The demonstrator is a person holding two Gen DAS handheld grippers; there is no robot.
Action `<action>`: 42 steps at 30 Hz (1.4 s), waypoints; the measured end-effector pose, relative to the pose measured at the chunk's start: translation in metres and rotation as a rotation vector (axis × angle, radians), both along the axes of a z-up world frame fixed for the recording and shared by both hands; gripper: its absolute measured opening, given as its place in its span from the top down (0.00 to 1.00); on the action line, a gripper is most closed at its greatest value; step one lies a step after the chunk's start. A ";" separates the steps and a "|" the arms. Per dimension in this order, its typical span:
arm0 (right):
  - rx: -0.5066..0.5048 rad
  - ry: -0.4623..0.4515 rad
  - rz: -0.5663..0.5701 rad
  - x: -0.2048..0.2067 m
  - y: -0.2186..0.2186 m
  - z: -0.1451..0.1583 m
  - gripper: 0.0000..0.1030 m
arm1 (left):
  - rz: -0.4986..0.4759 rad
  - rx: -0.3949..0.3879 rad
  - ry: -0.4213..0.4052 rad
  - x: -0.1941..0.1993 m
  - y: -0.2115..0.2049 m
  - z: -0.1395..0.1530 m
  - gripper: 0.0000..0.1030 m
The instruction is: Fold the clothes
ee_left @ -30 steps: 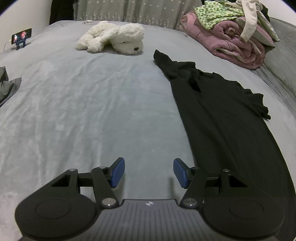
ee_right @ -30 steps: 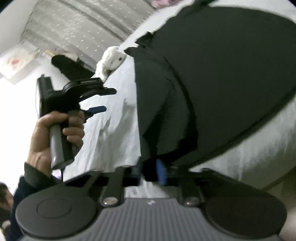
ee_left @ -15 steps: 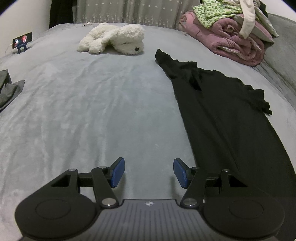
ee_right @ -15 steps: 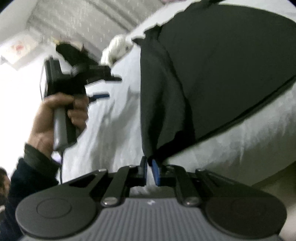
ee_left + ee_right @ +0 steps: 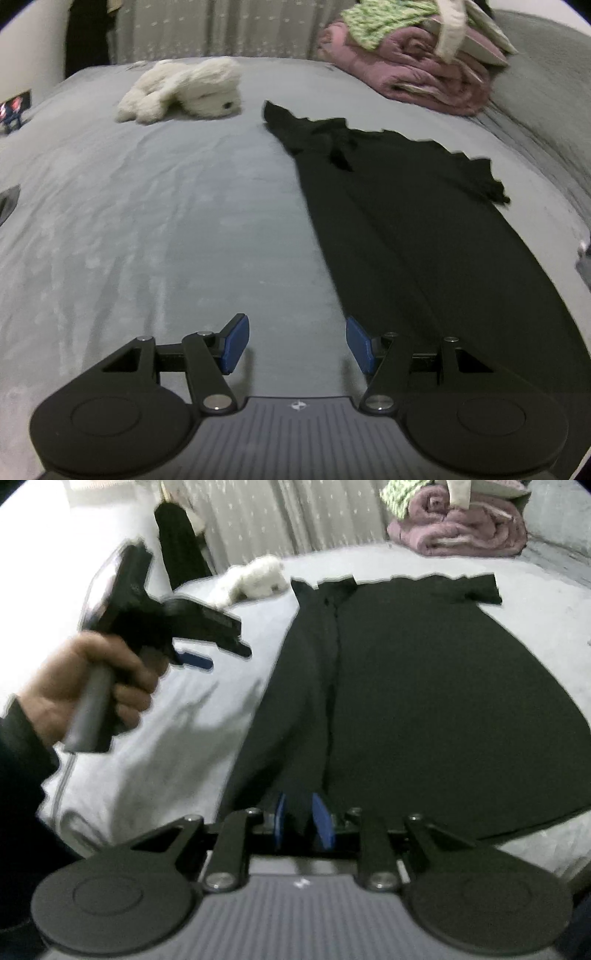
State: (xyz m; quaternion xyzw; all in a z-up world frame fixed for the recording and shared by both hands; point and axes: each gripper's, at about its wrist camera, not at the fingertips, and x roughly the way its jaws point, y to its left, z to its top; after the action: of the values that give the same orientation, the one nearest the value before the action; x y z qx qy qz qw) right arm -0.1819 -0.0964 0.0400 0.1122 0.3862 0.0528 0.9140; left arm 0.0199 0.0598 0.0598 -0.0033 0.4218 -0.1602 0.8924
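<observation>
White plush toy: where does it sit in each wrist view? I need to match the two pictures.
Left wrist: plush toy upper left, on the bed left of the black garment's far end.
Right wrist: plush toy upper centre, blurred, again left of the garment's far end.
Shared landmark: pink blanket roll, top right in both.

The left gripper [image 5: 297, 343] is held above a grey bedspread [image 5: 155, 229], its blue pads wide apart with nothing between them. A black garment [image 5: 406, 236] is spread flat ahead to its right (a white plush toy [image 5: 184, 90] is seen far ahead-left).
</observation>
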 end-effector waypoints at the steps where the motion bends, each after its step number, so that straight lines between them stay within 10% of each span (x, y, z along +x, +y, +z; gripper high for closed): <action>1: -0.006 0.008 -0.005 0.002 0.002 -0.003 0.81 | -0.013 0.008 0.002 -0.002 -0.003 -0.002 0.44; 11: 0.174 0.046 -0.046 -0.016 -0.041 0.005 0.93 | -0.134 0.154 -0.046 -0.022 -0.035 -0.018 0.44; 21: 0.119 0.081 0.017 -0.017 -0.045 0.001 0.93 | -0.202 0.228 -0.050 -0.030 -0.039 -0.020 0.42; 33: 0.083 -0.019 0.079 0.011 -0.066 0.039 0.85 | -0.237 0.162 -0.035 -0.029 -0.034 -0.014 0.42; 42: 0.045 0.087 0.140 0.037 -0.047 0.010 0.76 | -0.296 0.181 -0.045 -0.035 -0.041 -0.017 0.42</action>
State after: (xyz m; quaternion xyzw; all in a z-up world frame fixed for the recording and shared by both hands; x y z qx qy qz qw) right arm -0.1444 -0.1435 0.0501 0.1078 0.4313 0.1201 0.8876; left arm -0.0151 0.0190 0.0428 0.1427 0.4102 -0.2510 0.8651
